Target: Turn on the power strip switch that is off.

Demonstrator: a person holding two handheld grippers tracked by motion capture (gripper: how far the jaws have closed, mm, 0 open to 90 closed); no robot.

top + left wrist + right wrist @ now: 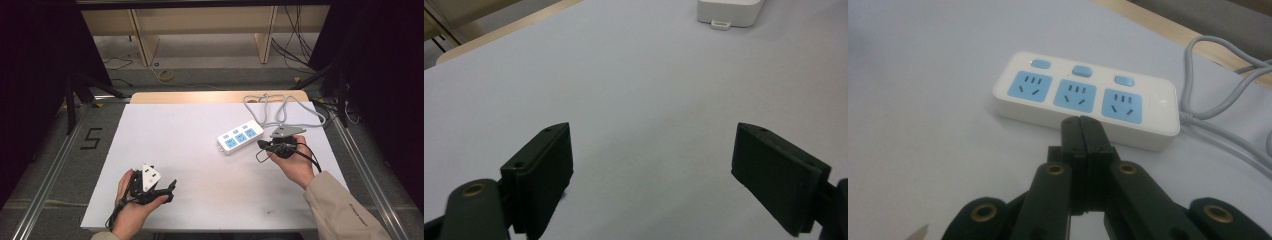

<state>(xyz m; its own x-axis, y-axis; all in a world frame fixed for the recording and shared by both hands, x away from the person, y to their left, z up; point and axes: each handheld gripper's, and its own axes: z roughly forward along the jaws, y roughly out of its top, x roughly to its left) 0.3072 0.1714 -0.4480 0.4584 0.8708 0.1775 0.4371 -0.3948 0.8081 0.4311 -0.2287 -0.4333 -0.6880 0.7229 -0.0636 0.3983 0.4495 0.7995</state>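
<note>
Beige sleeve (345, 207); black hand-held gripper (1083, 131), brass-ringed pivot screws, trailing black cable.

The power strip (240, 136) was white with three light-blue socket faces and three light-blue buttons, its cord (285, 107) pale grey. Both grippers' jaws were black with brass-coloured rivets. At 9 o'clock, a black "5" (91, 138) marked the grey floor. The table (165, 150) was plain white.
</note>
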